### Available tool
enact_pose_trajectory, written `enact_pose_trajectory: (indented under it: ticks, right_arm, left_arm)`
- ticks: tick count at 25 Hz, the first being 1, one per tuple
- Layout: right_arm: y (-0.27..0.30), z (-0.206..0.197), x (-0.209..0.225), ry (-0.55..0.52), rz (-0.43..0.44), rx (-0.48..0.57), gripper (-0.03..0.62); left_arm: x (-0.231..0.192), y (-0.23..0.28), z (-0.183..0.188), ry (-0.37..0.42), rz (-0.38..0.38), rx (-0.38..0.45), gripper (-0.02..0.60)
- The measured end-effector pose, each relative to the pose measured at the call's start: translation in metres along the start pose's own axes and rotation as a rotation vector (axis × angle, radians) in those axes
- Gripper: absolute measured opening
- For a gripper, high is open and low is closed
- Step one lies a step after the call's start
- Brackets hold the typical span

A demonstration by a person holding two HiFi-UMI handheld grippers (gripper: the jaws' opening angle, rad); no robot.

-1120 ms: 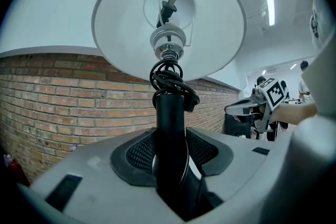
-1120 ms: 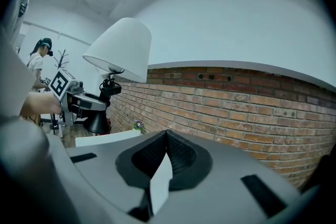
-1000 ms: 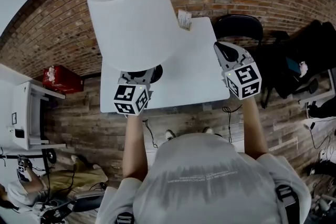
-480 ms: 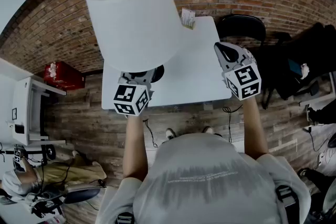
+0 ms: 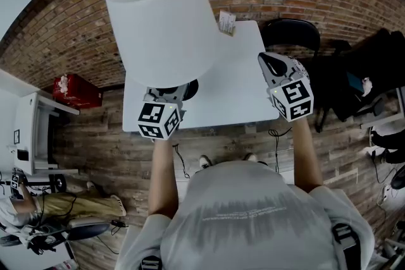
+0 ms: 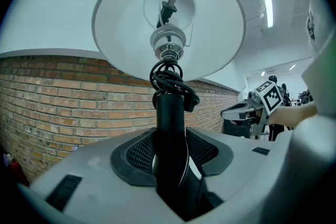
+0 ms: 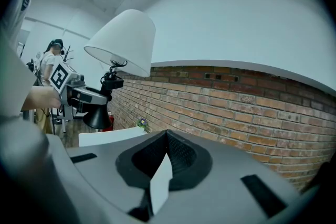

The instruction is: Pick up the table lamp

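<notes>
Two grippers hovered over the white table [image 5: 237,88], but only one was working. The left gripper [image 6: 170,152] was clenched on the black stem [image 6: 170,113] of the table lamp [image 5: 161,22], low near its base, probably so the top-heavy lamp balanced upright. The lamp hung clear above the table's left half. The right gripper [image 7: 165,155], jaws pressed together on nothing, idled above the table's right edge.

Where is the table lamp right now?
In the head view, the table lamp is at the upper left, its black stem clamped in the left gripper, over the left side of the white table.
</notes>
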State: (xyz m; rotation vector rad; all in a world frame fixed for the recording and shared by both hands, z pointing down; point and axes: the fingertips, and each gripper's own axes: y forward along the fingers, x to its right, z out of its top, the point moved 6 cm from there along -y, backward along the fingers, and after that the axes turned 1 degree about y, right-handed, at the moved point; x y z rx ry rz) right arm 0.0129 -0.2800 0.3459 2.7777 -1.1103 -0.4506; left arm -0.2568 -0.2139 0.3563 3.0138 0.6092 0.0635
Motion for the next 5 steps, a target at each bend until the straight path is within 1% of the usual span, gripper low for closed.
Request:
enact_pose_trajectory:
  ticks: [5]
  right_arm:
    - [0.013,0.007,-0.01,0.003,0.007,-0.008,0.002]
  left_arm:
    - [-0.018,-0.003,0.003,-0.007,-0.004,0.005,0.175]
